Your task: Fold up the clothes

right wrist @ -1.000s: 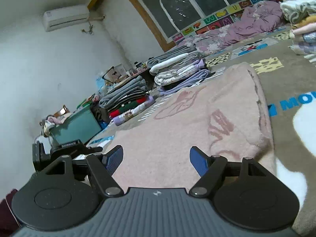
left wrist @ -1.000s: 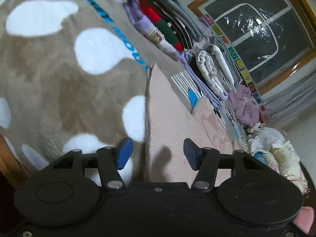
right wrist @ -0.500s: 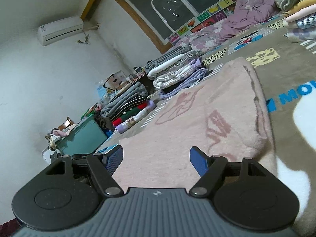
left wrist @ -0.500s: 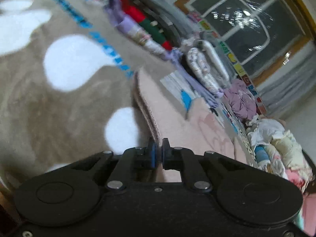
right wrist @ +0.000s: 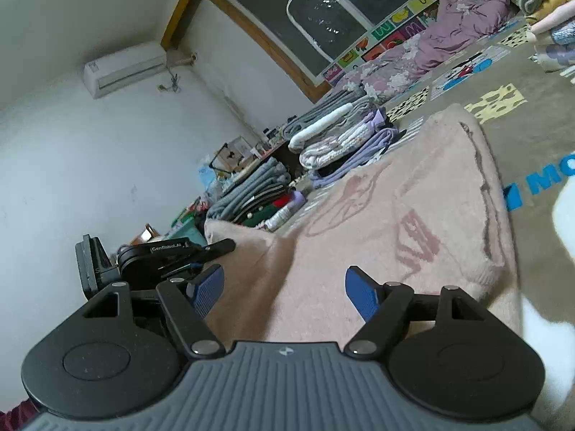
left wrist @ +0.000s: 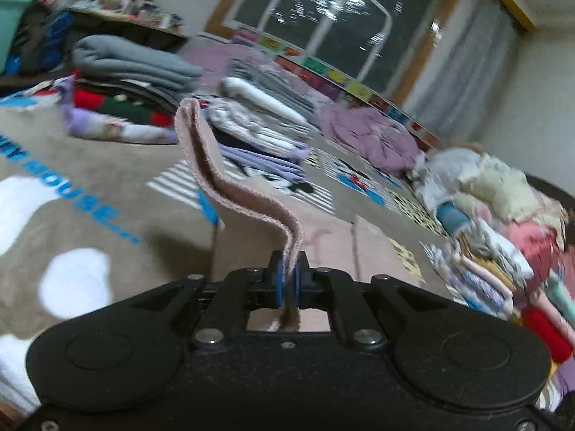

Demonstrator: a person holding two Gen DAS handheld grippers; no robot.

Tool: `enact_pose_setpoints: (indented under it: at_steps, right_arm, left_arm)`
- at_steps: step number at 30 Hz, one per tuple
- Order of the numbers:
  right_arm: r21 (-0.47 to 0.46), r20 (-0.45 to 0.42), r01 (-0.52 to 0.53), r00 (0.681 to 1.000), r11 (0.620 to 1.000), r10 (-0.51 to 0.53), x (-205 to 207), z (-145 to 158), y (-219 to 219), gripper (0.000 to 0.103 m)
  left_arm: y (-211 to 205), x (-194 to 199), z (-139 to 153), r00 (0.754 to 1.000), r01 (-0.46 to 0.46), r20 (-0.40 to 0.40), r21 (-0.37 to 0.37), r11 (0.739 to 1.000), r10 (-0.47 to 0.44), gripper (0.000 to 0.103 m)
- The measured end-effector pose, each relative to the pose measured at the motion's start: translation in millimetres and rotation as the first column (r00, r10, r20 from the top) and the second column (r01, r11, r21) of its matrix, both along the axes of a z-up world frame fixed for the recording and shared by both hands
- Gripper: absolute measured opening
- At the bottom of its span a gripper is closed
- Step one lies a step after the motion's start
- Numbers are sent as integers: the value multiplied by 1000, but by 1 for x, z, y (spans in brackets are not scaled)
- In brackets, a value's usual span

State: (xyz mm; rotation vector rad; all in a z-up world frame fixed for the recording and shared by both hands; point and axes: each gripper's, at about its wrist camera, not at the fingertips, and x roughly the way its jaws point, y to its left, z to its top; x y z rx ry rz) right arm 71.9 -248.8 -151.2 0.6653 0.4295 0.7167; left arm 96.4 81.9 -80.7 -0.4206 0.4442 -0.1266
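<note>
Left hand-held gripper [left wrist: 287, 282] is clamped on the edge of the pale pink fleece garment [left wrist: 244, 194], a fold rising toward 11 o'clock above the brown printed blanket [left wrist: 90, 186]. Right hand-held gripper [right wrist: 284, 292] stands open and empty over the garment's near end; folded clothes stacks [right wrist: 334, 143] lie at 12 o'clock.

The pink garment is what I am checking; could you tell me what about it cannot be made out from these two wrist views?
- Pink garment, left wrist view: its near end is hidden behind the left gripper, which is shut on its lifted edge; motion blur smears the texture.
- Right wrist view: the open right gripper covers the near hem, and the print is too faint to read.
- The garment type cannot be told.
</note>
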Motion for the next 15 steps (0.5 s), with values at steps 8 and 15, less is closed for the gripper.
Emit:
enact_pose_setpoints:
  at_steps: [8, 15]
  right_arm:
    - [102, -18, 53, 999, 993, -51, 4, -2, -23, 75]
    - [179, -51, 120, 992, 976, -113, 6, -8, -48, 75]
  left_arm:
    - [-62, 14, -2, 993, 121, -2, 127, 984, -121, 3]
    - [-110, 27, -11, 978, 209, -30, 176, 962, -207, 3]
